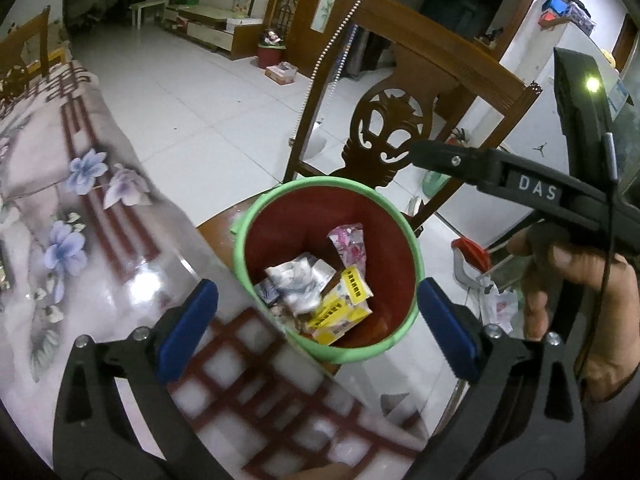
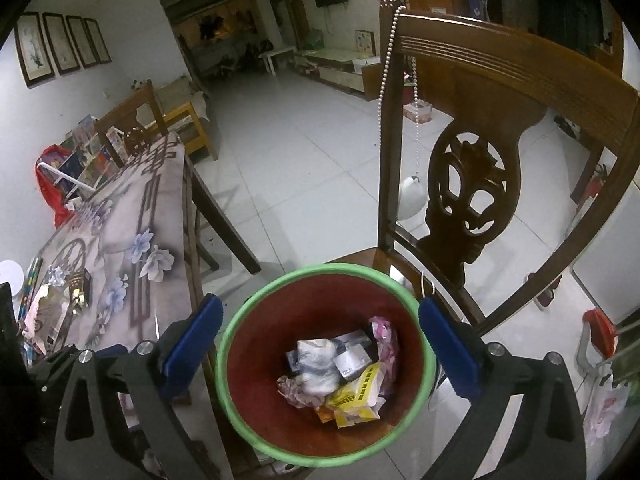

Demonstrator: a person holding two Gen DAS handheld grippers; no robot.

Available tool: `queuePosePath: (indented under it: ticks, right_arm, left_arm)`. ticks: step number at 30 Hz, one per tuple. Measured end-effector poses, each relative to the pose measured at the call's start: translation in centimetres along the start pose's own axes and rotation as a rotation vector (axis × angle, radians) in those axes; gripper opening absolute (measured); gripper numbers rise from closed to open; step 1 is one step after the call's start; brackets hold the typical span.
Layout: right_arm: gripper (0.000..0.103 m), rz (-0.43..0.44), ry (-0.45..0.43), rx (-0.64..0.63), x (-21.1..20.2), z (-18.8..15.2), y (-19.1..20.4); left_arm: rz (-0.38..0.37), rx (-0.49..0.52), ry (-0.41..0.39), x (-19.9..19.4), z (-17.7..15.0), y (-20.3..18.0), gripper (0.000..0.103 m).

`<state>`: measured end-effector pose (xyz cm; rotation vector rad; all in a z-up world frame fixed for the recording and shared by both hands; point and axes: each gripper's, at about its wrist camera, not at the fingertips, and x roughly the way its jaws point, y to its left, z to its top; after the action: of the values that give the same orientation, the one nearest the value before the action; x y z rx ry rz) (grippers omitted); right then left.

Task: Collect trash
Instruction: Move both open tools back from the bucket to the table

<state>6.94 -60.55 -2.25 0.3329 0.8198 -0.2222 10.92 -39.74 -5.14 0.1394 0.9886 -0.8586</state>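
Upright, the bin point(image 2: 326, 364) opens upward, wrappers point(image 2: 344, 376) inside; left gripper point(image 1: 316, 328) and right gripper point(image 2: 320, 348) gape empty.

Left gripper point(image 1: 318, 326): black frame, blue pads point(image 1: 188, 326), silver screws. Right gripper point(image 2: 320, 346): identical black frame, blue pads point(image 2: 192, 346), silver screws; body marked "DAS", green indicator lit, thin black cable. Right hand point(image 1: 580, 308): bare skin.
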Motion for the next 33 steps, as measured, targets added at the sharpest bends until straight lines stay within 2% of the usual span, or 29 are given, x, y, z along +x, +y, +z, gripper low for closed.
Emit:
queuePosePath:
  ticks: [7, 10, 15, 25, 29, 33]
  right_arm:
    - [0.095, 0.001, -0.025, -0.042, -0.7, 0.1, 2.2]
    - [0.095, 0.004, -0.032, -0.071, -0.9, 0.0, 3.7]
    - [0.095, 0.057, -0.041, -0.109, -1.4, -0.2, 7.1]
    - [0.095, 0.217, -0.038, -0.234, -2.5, -1.2, 17.8]
    - [0.096, 0.282, -0.023, -0.309, -2.8, -2.6, 22.7]
    - [0.096, 0.312, 0.008, -0.399, -2.2, -4.5, 26.8]
  left_arm:
    - [0.055, -0.018, -0.030, -2.8, -1.2, 1.3, 0.097]
    - [0.081, -0.035, -0.063, -5.3, -1.8, 2.3, 0.097]
    - [0.144, -0.079, -0.122, -10.3, -3.1, 4.4, 0.097]
    - [0.285, -0.215, -0.194, -18.9, -8.0, 11.0, 0.097]
    - [0.337, -0.287, -0.209, -22.0, -10.8, 14.6, 0.098]
    - [0.390, -0.346, -0.219, -24.5, -13.5, 17.7, 0.098]
